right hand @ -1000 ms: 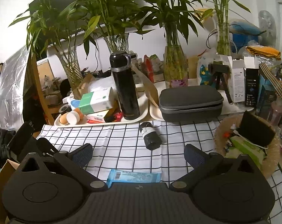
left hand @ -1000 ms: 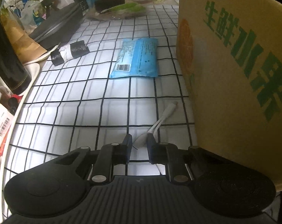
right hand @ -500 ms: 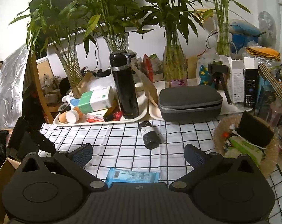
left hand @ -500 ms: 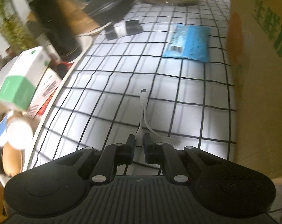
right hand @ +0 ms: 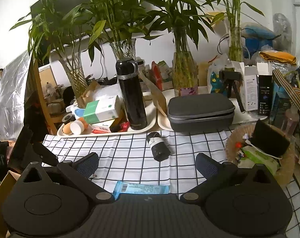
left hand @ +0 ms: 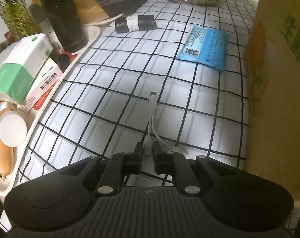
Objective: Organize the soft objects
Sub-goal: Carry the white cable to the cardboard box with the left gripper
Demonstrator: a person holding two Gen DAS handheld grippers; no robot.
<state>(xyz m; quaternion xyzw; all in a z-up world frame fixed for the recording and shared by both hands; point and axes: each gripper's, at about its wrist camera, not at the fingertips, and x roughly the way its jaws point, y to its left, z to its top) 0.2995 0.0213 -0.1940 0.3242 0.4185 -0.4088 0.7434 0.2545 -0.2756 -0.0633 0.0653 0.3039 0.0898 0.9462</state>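
My left gripper (left hand: 148, 148) is shut on a white cable adapter (left hand: 152, 110), whose plug end points away over the checked cloth (left hand: 120, 73). A blue wipes packet (left hand: 206, 46) lies flat beyond it, beside the cardboard box (left hand: 277, 79) on the right. A black-and-white roll (left hand: 136, 22) lies further back. My right gripper (right hand: 147, 163) is open and empty above the cloth, with the blue packet (right hand: 141, 188) just below it and the roll (right hand: 158, 148) ahead.
A white tray (left hand: 56, 87) at the left holds boxes, a bottle and a black flask (right hand: 131, 97). A grey zip case (right hand: 200, 112) sits on a second tray. A woven basket (right hand: 269, 152) with small items stands at the right. Vases of bamboo line the back.
My left gripper has lifted and swung left with the white adapter pinched in it; the tray has come into its view. My right gripper has stayed still and open.
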